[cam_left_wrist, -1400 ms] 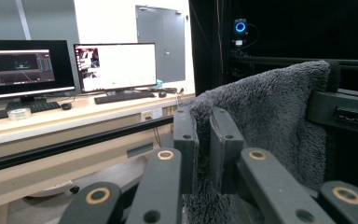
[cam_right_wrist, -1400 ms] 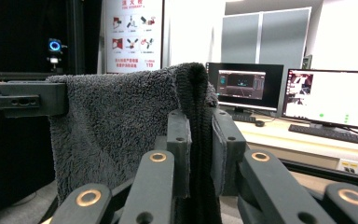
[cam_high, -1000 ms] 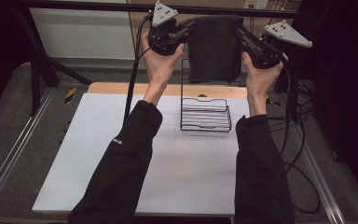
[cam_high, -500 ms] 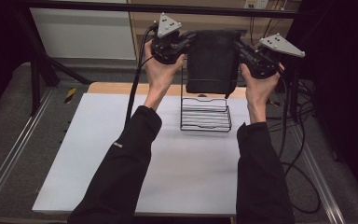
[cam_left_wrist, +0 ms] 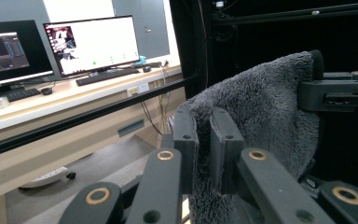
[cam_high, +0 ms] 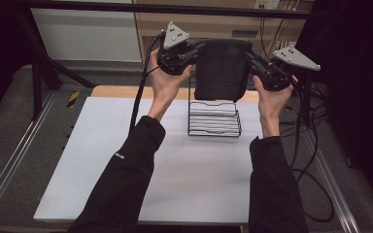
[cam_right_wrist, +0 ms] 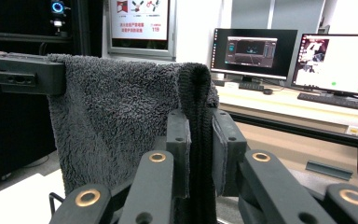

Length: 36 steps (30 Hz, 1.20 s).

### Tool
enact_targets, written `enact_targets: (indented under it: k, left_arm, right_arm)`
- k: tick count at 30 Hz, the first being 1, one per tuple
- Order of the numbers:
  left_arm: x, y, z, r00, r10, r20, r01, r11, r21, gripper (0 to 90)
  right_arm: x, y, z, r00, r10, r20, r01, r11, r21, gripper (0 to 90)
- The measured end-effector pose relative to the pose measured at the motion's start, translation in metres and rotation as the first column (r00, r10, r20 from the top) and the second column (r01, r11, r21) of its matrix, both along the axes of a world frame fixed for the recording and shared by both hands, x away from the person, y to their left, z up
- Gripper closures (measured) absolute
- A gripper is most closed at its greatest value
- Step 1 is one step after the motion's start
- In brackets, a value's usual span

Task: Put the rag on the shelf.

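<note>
The dark grey fleece towel [cam_high: 222, 68] hangs stretched in the air above the far side of the worktop [cam_high: 126, 160], just over the black wire rack [cam_high: 213, 119]. The left gripper [cam_high: 194, 48] has its fingers clamped on the towel's left top corner, the right gripper [cam_high: 249, 57] on its right top corner. Judging from this, the lift and spread are done; lowering it over the rack and letting go are left. The high view gives the rack beneath. The left gripper view [cam_left_wrist: 203, 144] and right gripper view [cam_right_wrist: 200, 140] show the pile pinched between the fingers, and desk monitors [cam_right_wrist: 254, 49] beyond.
</note>
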State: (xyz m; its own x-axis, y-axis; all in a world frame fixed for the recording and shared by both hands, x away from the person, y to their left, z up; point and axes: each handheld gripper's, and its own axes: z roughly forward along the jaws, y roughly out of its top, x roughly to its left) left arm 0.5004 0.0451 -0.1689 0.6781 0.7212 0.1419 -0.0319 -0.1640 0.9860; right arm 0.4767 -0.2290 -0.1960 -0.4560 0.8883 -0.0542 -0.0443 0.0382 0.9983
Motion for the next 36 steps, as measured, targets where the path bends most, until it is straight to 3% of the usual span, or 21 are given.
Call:
enact_targets:
  k: [22,36]
  left_arm:
    - [-0.013,0.002,-0.013,0.9995,-0.028,0.014,0.028,0.9994,0.022,82.2]
    - [-0.024,0.001,-0.027,0.9985,-0.048,0.025,0.048,0.9982,0.035,82.3]
  right_arm:
    - [-0.014,-0.002,-0.015,0.9998,0.012,0.013,-0.012,1.0,-0.02,79.5]
    - [-0.029,-0.005,-0.036,0.9989,0.024,0.041,-0.024,1.0,-0.003,79.5]
